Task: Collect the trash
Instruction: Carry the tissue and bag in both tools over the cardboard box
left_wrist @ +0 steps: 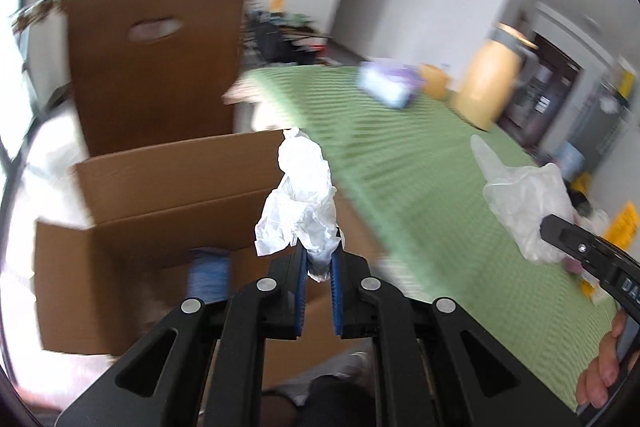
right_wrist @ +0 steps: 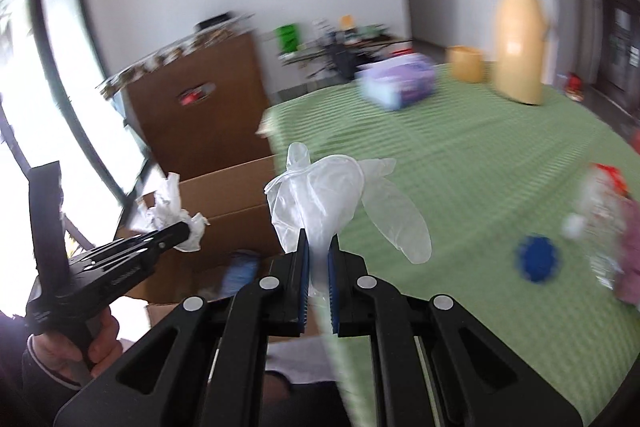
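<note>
My left gripper is shut on a crumpled white paper and holds it above the open cardboard box at the table's left edge. It also shows in the right wrist view with the paper over the box. My right gripper is shut on a translucent white glove, held above the green tablecloth near its left edge. The glove also shows in the left wrist view. Something blue lies inside the box.
A blue cap and a crumpled plastic bottle with pink wrapping lie on the cloth at right. A purple tissue pack, a yellow cup and a tall yellow jug stand at the back. A tall brown carton stands behind the box.
</note>
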`<state>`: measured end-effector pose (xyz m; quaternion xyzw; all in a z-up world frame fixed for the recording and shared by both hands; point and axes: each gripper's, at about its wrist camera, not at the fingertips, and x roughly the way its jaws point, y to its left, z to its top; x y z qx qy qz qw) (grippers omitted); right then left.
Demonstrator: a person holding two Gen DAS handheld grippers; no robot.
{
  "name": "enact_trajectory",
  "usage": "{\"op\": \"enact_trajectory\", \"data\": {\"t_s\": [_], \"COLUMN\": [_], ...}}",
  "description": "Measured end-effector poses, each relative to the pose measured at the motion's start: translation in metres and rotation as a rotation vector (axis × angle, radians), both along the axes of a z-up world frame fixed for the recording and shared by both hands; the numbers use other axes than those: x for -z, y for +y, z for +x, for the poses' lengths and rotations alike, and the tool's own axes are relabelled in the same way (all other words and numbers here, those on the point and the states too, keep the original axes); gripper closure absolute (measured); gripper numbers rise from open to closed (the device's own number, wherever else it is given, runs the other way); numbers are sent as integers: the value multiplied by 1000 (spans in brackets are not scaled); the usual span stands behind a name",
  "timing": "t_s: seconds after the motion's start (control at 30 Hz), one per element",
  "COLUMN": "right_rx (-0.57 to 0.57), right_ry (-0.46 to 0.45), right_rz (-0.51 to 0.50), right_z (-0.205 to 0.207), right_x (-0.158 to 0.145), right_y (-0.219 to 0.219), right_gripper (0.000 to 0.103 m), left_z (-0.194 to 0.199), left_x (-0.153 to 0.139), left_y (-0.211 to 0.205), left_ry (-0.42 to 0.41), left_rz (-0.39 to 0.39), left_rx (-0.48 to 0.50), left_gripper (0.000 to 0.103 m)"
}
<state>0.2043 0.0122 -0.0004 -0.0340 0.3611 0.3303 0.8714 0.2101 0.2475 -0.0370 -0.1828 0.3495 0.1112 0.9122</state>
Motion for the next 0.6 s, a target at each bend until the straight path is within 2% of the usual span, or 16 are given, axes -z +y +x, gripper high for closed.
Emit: {"op": "enact_trajectory", "data": {"t_s": [0.17, 0.3, 0.5, 0.53, 0.57, 0.6], "right_rx": [-149, -253, -317, -320, -323, -322], "right_ry": [61, 99, 139, 144, 149, 157], "right_rz": [-16, -40, -80, -85, -89, -93], "right_z": [2, -1, 1, 1, 1, 2], "right_x": [21, 39, 61, 63, 65, 70], "right_y": [79, 138, 184, 190, 194, 198], "right_gripper": [95, 95, 95, 95, 95, 95], "left_z": [-26, -41, -44, -39, -40, -41], "left_x": [29, 51, 66, 68, 70, 71], "left_y": [65, 106, 122, 122, 123, 124], "left_ry": [76, 120, 147, 148, 150, 157], "left_rz": [-15, -77, -101, -103, -108, -117], "left_rx": [-116, -183, -195, -195, -199, -205], "left_gripper": [95, 95, 94, 90, 73, 67]}}
